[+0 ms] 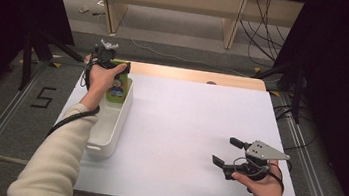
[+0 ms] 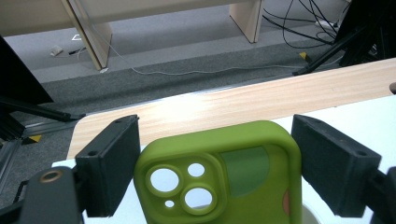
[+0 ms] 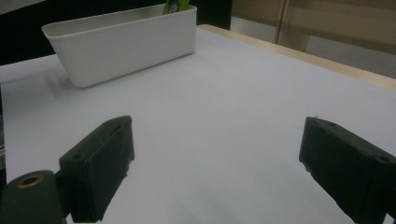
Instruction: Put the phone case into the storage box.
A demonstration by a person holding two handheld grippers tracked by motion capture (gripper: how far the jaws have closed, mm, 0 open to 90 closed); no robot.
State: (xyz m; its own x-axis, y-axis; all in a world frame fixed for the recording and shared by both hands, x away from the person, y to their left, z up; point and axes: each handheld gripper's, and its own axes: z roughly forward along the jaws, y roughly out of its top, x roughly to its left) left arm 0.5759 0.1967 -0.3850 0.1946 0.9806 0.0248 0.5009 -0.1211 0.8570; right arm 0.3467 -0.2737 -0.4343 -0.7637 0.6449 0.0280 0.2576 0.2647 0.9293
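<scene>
A green phone case (image 2: 219, 172) with camera cut-outs sits between the jaws of my left gripper (image 2: 215, 154), and both pads press on its sides. In the high view the left gripper (image 1: 109, 62) is held over the far end of a white bin (image 1: 110, 130), with the green case (image 1: 116, 90) standing in that end and showing a small cartoon figure. My right gripper (image 1: 224, 150) rests low over the white table at the front right, jaws wide apart. The right gripper (image 3: 217, 140) has nothing between its black pads.
The white sheet (image 1: 183, 129) covers most of the table, with a strip of bare wood (image 1: 195, 75) along the far edge. The white bin (image 3: 126, 42) stands along the left side. Beyond the table are floor cables and wooden shelf legs.
</scene>
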